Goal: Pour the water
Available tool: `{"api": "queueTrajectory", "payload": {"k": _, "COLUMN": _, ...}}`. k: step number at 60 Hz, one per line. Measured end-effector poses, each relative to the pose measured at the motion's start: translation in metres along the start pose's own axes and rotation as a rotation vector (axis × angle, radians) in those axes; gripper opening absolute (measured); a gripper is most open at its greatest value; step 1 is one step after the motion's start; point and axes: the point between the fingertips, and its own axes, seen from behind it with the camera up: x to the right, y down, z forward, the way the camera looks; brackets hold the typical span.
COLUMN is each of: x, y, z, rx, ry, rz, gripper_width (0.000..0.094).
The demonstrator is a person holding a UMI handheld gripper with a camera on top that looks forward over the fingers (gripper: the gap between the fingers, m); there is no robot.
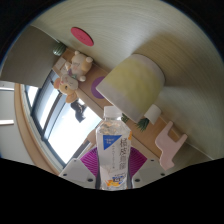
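Clear plastic, smooth and slightly glossy: a small water bottle (112, 150) with a white screw cap and a white label printed in blue, with an orange patch near the base. Held upright between the two fingers of the gripper (112, 168), purple pads (92, 162) pressed against the label on either side, so closed on the bottle at a narrow width. Fingers pale grey and hard-looking, angled in from below.

Whole scene tilted sharply. Beyond the bottle, a light wooden tabletop (120, 108) running on a diagonal. On it, just behind the cap, a soft rounded yellow-green object (135, 80), matte, shaped like an upturned cup or cushion; exact kind hard to tell. Beside it, a flat purple patch (101, 88) lying on the wood. Farther along the table, two plush toys (73, 76), fuzzy, beige and pink, sitting close together. Near the right finger, a pale pink plastic shape (170, 142) with open slots, and a small dark item (143, 122) just ahead of it, too small to identify.

Above, a cream surface with fine lines and a round pink disc (82, 38). To the left, a bright window (55, 125) with dark frames.
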Motion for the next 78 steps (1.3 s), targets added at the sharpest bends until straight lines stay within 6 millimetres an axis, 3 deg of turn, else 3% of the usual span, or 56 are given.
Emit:
{"api": "queueTrajectory", "payload": {"k": 10, "x": 0.005, "y": 0.007, "z": -0.003, "rx": -0.01, "ry": 0.018, "rz": -0.012, "gripper_width": 0.0358}}
{"api": "queueTrajectory", "payload": {"k": 18, "x": -0.008, "y": 0.027, "z": -0.002, "rx": -0.054, "ry": 0.012, "rz": -0.155, "gripper_width": 0.0358}}
{"api": "queueTrajectory", "payload": {"k": 31, "x": -0.024, "y": 0.097, "z": 0.004, "rx": -0.291, "ry": 0.049, "rz": -0.938, "gripper_width": 0.0356}}
{"api": "queueTrajectory", "payload": {"k": 41, "x": -0.061, "y": 0.121, "z": 0.002, "rx": -0.384, "ry": 0.015, "rz": -1.594, "gripper_width": 0.038}}
{"api": "queueTrajectory", "payload": {"k": 49, "x": -0.089, "y": 0.106, "z": 0.008, "rx": -0.359, "ry": 0.035, "rz": -2.051, "gripper_width": 0.0379}}
{"api": "queueTrajectory", "payload": {"k": 57, "x": -0.13, "y": 0.071, "z": 0.018, "rx": -0.255, "ry": 0.044, "rz": -2.3, "gripper_width": 0.0381}}
{"api": "queueTrajectory", "payload": {"k": 69, "x": -0.187, "y": -0.03, "z": 0.023, "rx": 0.004, "ry": 0.201, "rz": -2.472, "gripper_width": 0.04}}
{"api": "queueTrajectory", "payload": {"k": 72, "x": -0.191, "y": -0.07, "z": 0.03, "rx": 0.045, "ry": 0.247, "rz": -2.485, "gripper_width": 0.0401}}
{"api": "queueTrajectory", "payload": {"k": 78, "x": -0.191, "y": -0.115, "z": 0.029, "rx": 0.062, "ry": 0.316, "rz": -2.453, "gripper_width": 0.0401}}
